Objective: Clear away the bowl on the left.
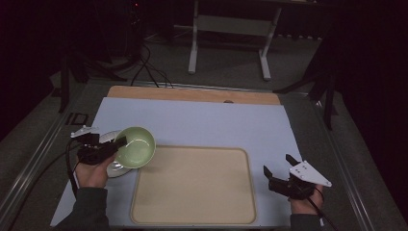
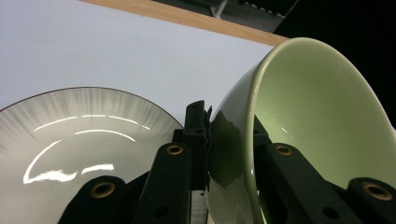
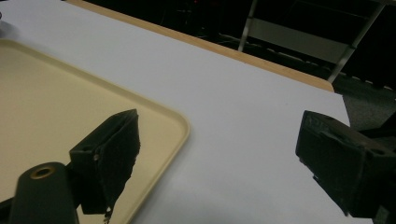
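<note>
- The left hand-held gripper [image 1: 117, 143] is clamped on the rim of a pale green bowl [image 1: 136, 147], at the left of the surface [image 1: 202, 120]. The left gripper view shows one jaw against the outer wall and the other inside, with the rim pinched between them.
- The bowl [image 2: 317, 121] is tilted, its opening turned up and to the right. Its lower part is cut off by the bottom edge of the left gripper view, and the jaws cover the stretch of wall they grip.
- In the high view the bowl hangs over the top left corner of a beige tray [image 1: 192, 185]; whether it touches the tray or is held clear of it is hard to judge from this angle.
- A pale plate with a dark rim [image 2: 74, 135] lies on the surface under the left hand-held gripper. In the high view the bowl and the hand hide most of it [image 1: 114, 169].
- The right hand-held gripper [image 1: 280, 166] is at the right of the tray with its jaws wide apart and nothing between them. In the right gripper view one jaw overlaps the tray's corner [image 3: 180, 128] and the other stands over the bare surface.
- The room beyond the surface is dark; a pale frame [image 1: 228, 29] on the floor can be made out, probably the legs of another table.
</note>
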Motion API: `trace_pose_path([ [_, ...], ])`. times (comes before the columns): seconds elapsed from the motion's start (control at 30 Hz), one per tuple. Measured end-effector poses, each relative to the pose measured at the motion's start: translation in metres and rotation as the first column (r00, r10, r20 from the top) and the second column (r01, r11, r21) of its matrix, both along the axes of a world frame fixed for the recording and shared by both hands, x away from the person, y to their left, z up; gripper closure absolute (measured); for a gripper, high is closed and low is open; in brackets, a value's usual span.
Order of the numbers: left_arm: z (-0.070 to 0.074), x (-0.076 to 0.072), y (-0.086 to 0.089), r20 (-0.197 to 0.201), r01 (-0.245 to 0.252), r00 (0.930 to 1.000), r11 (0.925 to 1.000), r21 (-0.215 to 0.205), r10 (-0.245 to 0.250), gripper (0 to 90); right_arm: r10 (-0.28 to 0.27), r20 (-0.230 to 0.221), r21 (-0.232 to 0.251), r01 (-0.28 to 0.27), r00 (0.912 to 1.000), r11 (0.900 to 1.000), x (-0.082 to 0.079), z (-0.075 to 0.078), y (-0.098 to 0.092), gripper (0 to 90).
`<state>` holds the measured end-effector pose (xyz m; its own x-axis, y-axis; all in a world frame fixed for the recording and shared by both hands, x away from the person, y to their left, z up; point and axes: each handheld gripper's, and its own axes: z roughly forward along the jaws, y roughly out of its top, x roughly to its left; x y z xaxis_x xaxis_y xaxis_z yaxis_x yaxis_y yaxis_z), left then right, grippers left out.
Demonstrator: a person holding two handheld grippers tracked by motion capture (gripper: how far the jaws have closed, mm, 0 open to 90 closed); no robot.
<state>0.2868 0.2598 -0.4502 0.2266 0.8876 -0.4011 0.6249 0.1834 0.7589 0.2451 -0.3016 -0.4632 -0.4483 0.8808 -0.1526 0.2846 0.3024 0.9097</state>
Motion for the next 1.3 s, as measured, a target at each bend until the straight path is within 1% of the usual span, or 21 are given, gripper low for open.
trace_pose_path([
  [0.27,0.0,0.001,-0.008,-0.004,0.022,0.9998,0.9997,0.009,-0.022,79.1,0.0,0.002,0.0,0.0,1.0,1.0,0.0,0.0,0.0,13.2],
  [1.3,0.002,0.002,-0.028,0.004,0.059,0.9983,0.998,0.024,-0.059,79.0,0.0,0.004,-0.002,0.0,1.0,1.0,0.0,0.0,0.0,13.2],
])
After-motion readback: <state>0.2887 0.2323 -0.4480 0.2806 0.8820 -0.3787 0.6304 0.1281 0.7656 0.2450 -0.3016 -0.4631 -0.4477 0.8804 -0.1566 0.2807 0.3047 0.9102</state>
